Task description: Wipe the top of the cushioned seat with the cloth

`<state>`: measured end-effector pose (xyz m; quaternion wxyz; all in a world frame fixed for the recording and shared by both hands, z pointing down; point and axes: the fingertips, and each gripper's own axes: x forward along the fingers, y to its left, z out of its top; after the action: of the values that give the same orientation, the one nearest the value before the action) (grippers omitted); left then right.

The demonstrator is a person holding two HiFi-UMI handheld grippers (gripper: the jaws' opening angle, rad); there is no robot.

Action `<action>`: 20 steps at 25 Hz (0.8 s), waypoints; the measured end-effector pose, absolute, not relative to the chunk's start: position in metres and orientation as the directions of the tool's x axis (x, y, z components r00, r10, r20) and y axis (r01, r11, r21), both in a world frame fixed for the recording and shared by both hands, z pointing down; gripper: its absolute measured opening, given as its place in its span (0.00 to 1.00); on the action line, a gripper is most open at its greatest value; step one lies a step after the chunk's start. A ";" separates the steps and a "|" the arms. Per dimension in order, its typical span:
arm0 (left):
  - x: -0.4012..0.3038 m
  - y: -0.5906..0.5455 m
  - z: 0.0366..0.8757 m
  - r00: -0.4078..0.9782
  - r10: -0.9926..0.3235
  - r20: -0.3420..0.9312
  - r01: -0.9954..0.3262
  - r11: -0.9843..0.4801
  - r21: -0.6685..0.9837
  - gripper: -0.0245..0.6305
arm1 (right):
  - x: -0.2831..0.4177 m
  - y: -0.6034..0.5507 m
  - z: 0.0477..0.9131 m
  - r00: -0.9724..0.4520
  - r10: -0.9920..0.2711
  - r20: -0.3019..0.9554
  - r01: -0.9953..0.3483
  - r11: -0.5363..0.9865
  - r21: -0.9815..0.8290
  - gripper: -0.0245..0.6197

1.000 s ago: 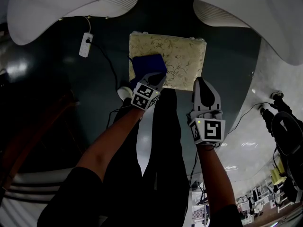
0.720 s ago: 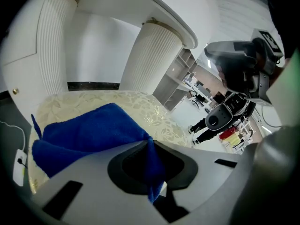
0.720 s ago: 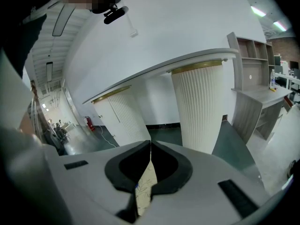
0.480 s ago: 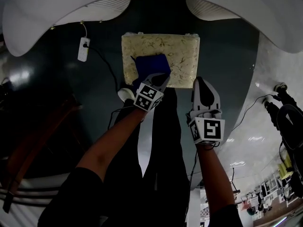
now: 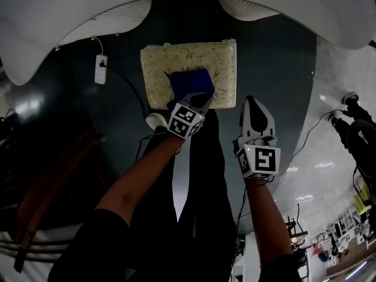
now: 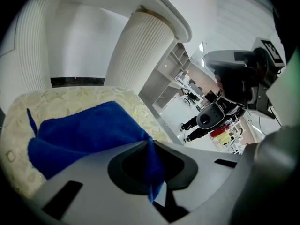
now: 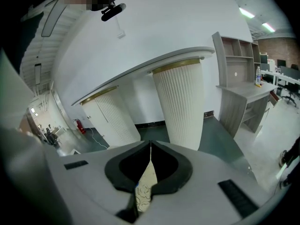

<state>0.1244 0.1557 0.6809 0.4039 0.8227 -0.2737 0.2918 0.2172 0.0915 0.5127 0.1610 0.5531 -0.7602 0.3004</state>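
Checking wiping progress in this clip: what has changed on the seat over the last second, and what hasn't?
The left tongs, clamped on the blue cloth, dragged it rightward across the cushioned seat, from the seat's left edge to about its middle. The cloth stayed on the seat top. The right tongs stayed off the seat's near right corner, taking no part.

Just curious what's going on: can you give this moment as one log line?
left tongs: shut on fuzzy blue cloth | cloth: lying on cream floral cushioned seat | right tongs: shut, empty
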 end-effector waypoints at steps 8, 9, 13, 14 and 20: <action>0.155 0.157 0.683 0.691 -0.188 0.698 -0.665 -0.544 0.512 0.09 | 0.236 0.087 0.514 -0.308 -0.760 0.572 -0.943 0.166 -0.287 0.10; 0.159 0.157 0.683 0.694 -0.183 0.696 -0.660 -0.548 0.514 0.09 | 0.239 0.088 0.515 -0.306 -0.761 0.572 -0.944 0.164 -0.287 0.10; 0.176 0.159 0.681 0.702 -0.162 0.693 -0.642 -0.565 0.518 0.09 | 0.248 0.095 0.519 -0.289 -0.758 0.584 -0.948 0.142 -0.284 0.10; 0.180 0.160 0.681 0.704 -0.156 0.693 -0.638 -0.568 0.520 0.09 | 0.251 0.098 0.521 -0.285 -0.756 0.589 -0.949 0.138 -0.283 0.10; 0.192 0.161 0.681 0.692 -0.164 0.703 -0.642 -0.586 0.494 0.09 | 0.259 0.106 0.522 -0.274 -0.751 0.600 -0.953 0.129 -0.273 0.10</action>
<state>0.1924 0.1613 0.6813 0.3856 0.8350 -0.2413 0.3097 0.2592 0.1057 0.5222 0.1609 0.5806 -0.7340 0.3135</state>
